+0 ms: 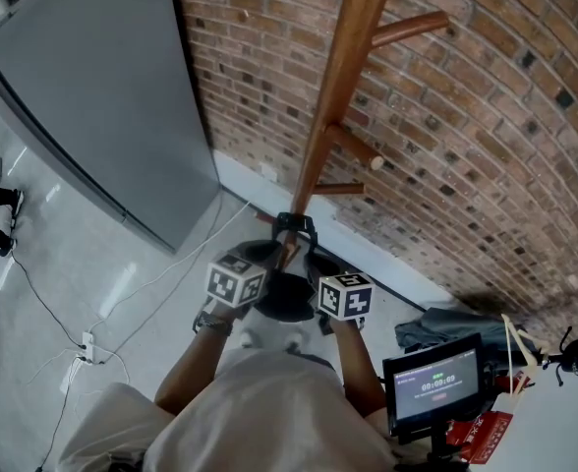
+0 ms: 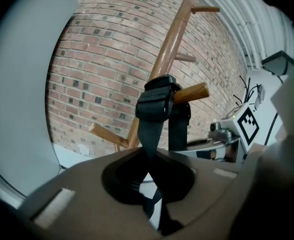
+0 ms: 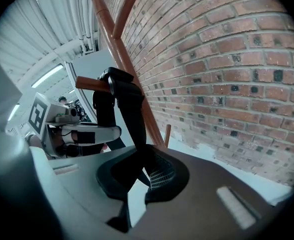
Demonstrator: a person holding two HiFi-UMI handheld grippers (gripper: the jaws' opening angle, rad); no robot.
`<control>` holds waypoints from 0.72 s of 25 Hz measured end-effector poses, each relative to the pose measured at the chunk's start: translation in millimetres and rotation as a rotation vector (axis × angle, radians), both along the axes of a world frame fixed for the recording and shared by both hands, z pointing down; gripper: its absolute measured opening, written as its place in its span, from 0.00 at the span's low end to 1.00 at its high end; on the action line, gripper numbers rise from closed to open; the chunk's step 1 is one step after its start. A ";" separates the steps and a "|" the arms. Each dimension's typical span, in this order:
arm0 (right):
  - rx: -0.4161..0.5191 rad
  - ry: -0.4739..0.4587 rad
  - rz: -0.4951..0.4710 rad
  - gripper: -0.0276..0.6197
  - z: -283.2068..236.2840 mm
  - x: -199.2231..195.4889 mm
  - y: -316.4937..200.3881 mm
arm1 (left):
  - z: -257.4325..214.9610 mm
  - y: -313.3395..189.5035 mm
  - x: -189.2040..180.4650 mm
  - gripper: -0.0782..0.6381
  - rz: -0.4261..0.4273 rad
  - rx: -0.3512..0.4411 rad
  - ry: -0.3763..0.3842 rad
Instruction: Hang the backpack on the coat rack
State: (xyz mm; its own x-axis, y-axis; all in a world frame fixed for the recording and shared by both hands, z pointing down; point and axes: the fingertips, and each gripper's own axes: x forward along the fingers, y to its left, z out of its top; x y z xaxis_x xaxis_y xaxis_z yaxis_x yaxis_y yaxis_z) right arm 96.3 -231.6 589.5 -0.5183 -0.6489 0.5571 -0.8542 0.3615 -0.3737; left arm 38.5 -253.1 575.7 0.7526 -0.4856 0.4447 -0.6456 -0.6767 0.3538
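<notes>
Both grippers are clamped on the backpack's black carry strap (image 2: 157, 101), one on each end of its loop. In the left gripper view, the left gripper (image 2: 152, 209) has its jaws together on a band of webbing that rises to the padded top of the loop. The right gripper (image 3: 129, 204) pinches the other band in the same way (its view also shows the left gripper's marker cube beyond the strap). The padded loop sits around a wooden peg (image 2: 192, 91) of the coat rack (image 1: 338, 87), with the peg's end poking out past it. From the head view, the backpack (image 1: 285, 301) hangs as a dark bulk between the two marker cubes, close to the rack's pole. The rack stands before a brick wall (image 1: 486, 116), and a grey panel (image 1: 102, 96) leans at the left.
</notes>
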 end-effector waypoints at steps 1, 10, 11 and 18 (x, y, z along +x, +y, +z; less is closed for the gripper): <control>0.001 0.003 -0.003 0.05 0.2 -0.5 -1.0 | 0.9 -1.0 0.4 0.12 0.000 0.001 -0.003; 0.002 0.002 -0.006 0.07 1.5 -0.9 -11.8 | 7.4 -12.4 1.8 0.12 -0.028 0.011 -0.012; 0.002 -0.001 -0.006 0.08 1.8 -1.6 -13.4 | 8.0 -14.3 2.4 0.12 -0.033 0.013 -0.011; 0.016 -0.029 0.000 0.09 -1.5 -8.6 -24.6 | 17.4 -21.1 7.2 0.12 -0.036 0.003 -0.020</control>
